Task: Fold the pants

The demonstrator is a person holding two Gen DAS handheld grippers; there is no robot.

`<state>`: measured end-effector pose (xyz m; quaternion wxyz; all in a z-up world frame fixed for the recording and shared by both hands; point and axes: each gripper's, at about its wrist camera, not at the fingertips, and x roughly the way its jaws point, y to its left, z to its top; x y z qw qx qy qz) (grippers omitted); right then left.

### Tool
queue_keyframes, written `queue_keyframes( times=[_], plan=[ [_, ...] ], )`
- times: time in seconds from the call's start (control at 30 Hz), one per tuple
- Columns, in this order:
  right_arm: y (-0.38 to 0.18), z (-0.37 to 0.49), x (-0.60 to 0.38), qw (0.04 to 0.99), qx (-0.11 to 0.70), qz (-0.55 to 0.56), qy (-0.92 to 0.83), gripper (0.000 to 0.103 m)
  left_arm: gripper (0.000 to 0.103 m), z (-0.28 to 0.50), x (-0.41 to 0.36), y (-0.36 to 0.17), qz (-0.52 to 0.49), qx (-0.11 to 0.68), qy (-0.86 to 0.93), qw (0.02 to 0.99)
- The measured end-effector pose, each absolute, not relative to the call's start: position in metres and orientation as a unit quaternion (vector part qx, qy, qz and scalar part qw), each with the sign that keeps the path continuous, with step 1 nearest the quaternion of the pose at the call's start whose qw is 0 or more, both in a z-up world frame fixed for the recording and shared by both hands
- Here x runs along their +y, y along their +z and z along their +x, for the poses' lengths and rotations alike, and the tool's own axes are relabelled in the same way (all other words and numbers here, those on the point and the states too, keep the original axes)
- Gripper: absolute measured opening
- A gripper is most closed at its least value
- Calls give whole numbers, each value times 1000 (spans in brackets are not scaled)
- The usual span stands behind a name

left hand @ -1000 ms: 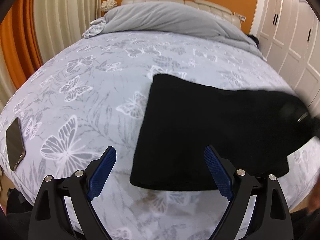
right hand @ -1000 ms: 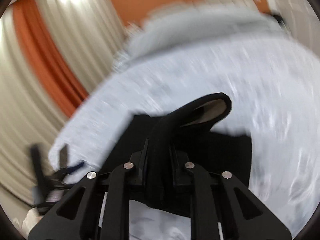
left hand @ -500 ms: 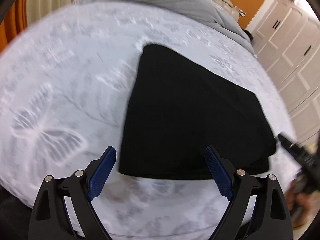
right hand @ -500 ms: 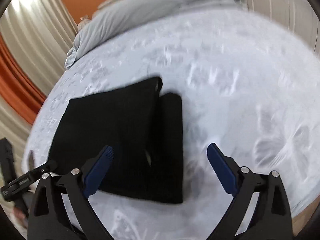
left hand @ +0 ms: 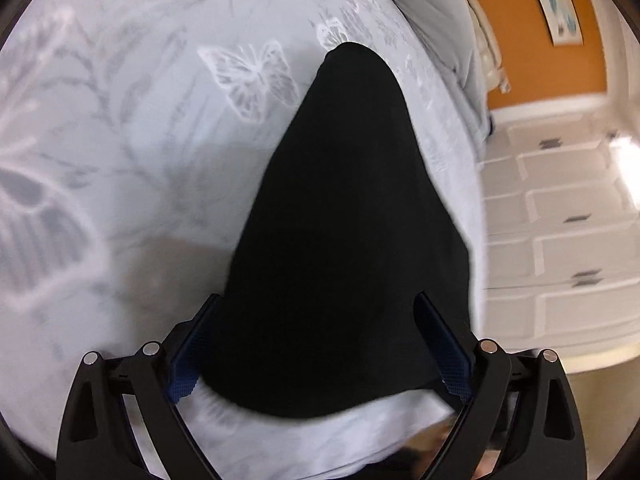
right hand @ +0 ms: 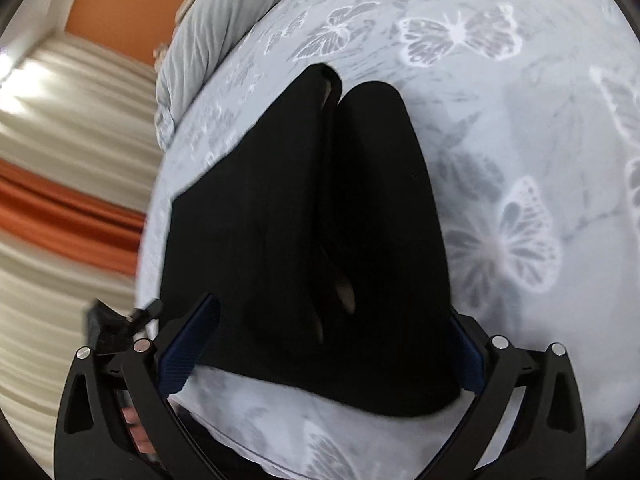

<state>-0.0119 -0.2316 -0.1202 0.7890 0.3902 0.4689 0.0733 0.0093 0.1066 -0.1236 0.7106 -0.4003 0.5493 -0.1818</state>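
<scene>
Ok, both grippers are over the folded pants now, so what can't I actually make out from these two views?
- Left wrist view: the black pants show as one dark mass, with no layers or seams readable; the near right corner is behind the left gripper finger.
- Right wrist view: the pants near edge is partly behind the right gripper fingers.
- Both views: whether the open pads touch the cloth.
- The bedsheet is blurred at the edges.

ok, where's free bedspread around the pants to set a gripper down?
Bare butterfly bedspread runs left of the black pants in the left wrist view and right of them in the right wrist view, plus a thin strip at the near edge. Crowded: the grey duvet at the head, and the pants between both open grippers.
</scene>
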Motion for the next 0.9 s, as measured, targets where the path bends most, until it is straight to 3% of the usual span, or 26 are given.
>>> queue_keyframes(
  times=[0.1, 0.13, 0.17, 0.2, 0.23, 0.3, 0.43, 0.63, 0.7, 0.73, 0.83, 0.87, 0.9],
  plan=[
    [-125, -2, -228, 793, 461, 390, 84, 96, 91, 16, 101, -124, -402, 545, -192, 710],
    [-121, -3, -224, 801, 464, 370, 78, 72, 90, 16, 96, -122, -392, 542, -195, 718],
    [-118, -4, -218, 810, 472, 340, 67, 47, 82, 14, 94, -119, -383, 538, -195, 725],
    [-113, -8, -216, 811, 467, 340, 87, 43, 61, 11, 93, -115, -369, 539, -193, 732],
    [-109, -14, -217, 807, 461, 355, 101, 41, 52, 8, 91, -113, -360, 542, -192, 734],
    [-93, -27, -215, 814, 455, 341, 116, 40, 39, -4, 95, -104, -370, 537, -211, 728],
    [-88, -56, -218, 813, 467, 323, 129, 43, 37, -32, 97, -89, -348, 549, -249, 718],
    [-127, -52, -237, 760, 488, 413, 119, 71, 67, -33, 92, -118, -367, 584, -223, 689],
    [-127, -49, -235, 763, 485, 411, 120, 76, 85, -29, 87, -118, -380, 582, -233, 680],
    [-126, -48, -232, 767, 484, 405, 118, 81, 87, -29, 85, -118, -385, 578, -230, 681],
    [-119, -42, -217, 786, 484, 371, 102, 82, 86, -25, 69, -113, -356, 575, -226, 701],
    [-117, -42, -216, 792, 483, 362, 94, 73, 84, -28, 64, -111, -349, 572, -223, 708],
    [-115, -41, -218, 797, 482, 355, 85, 64, 73, -28, 62, -108, -339, 570, -219, 716]
  ],
)
